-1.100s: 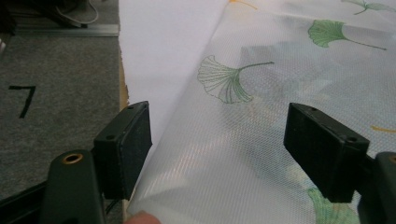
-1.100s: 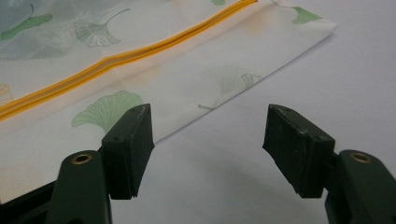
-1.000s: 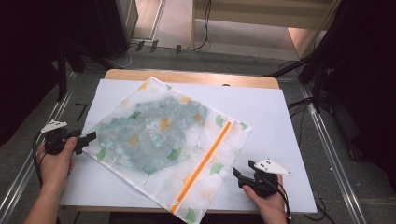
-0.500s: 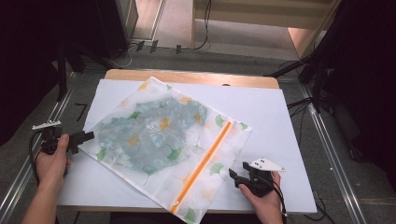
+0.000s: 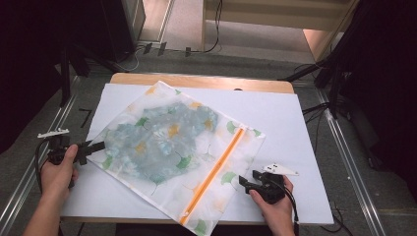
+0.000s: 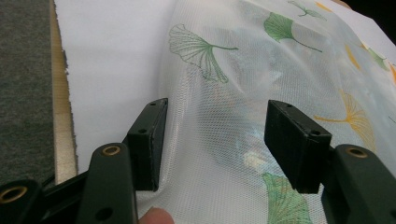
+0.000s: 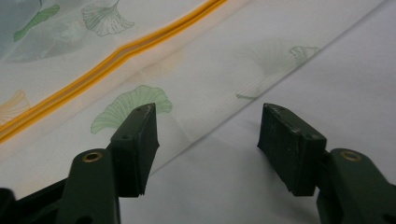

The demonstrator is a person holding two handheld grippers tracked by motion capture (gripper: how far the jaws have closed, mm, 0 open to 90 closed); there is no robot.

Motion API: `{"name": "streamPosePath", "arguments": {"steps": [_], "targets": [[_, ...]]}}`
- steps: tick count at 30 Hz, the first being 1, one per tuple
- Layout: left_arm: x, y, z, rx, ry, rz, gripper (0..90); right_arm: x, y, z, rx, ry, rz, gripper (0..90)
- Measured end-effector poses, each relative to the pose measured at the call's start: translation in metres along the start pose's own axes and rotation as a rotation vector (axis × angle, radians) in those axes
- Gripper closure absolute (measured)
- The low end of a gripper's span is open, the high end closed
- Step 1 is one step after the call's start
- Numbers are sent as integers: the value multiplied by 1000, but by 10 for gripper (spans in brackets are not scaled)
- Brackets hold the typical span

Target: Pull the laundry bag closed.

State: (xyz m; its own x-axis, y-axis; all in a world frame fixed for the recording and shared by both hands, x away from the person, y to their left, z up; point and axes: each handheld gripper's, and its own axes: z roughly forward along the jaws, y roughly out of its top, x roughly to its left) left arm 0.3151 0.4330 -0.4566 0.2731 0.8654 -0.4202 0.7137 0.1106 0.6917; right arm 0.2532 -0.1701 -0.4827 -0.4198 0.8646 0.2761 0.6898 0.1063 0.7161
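Observation:
A white mesh bag [image 5: 172, 147] printed with ginkgo leaves lies slantwise on the white-covered table [image 5: 295, 128]. A blue-grey garment shows through it, and an orange zipper [image 5: 216, 167] runs along its near right side. My left gripper [image 5: 93, 147] is at the bag's left corner. In the left gripper view it [image 6: 217, 112] is open, its jaws have just been opening, and the mesh [image 6: 224, 60] lies between them untouched. My right gripper [image 5: 244, 181] sits by the bag's near right edge. In the right gripper view it [image 7: 210, 114] is open astride that edge [image 7: 196, 60], beside the zipper [image 7: 107, 58].
The table's wooden rim [image 5: 196, 81] shows at the far side and at the left edge [image 6: 63, 116]. Metal rails [image 5: 354, 162] run along the grey floor on both sides. Cables [image 5: 211, 39] and dark stands [image 5: 339, 69] lie beyond the table.

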Motion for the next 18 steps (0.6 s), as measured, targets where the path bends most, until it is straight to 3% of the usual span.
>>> {"name": "streamPosePath", "arguments": {"steps": [4, 6, 10, 14, 16, 17, 18], "targets": [[2, -3, 3, -11, -19, -15, 384, 10, 1, 5, 12, -36, -50, 331], [1, -3, 3, -5, -29, 1, 350, 15, 1, 6, 18, -55, -69, 327], [-6, -4, 7, 12, -43, 34, 311, 16, 1, 7, 18, -58, -63, 329], [-8, -4, 9, 20, -52, 37, 389, 23, 2, 10, 23, -83, -64, 308], [-9, -4, 10, 31, -37, 41, 478, 29, 3, 13, 30, -109, -80, 298], [-9, -4, 11, 38, -38, 41, 583, 35, 3, 15, 39, -150, -88, 326], [-9, -4, 11, 43, -42, 40, 583, 35, 3, 15, 39, -150, -88, 326]]}}
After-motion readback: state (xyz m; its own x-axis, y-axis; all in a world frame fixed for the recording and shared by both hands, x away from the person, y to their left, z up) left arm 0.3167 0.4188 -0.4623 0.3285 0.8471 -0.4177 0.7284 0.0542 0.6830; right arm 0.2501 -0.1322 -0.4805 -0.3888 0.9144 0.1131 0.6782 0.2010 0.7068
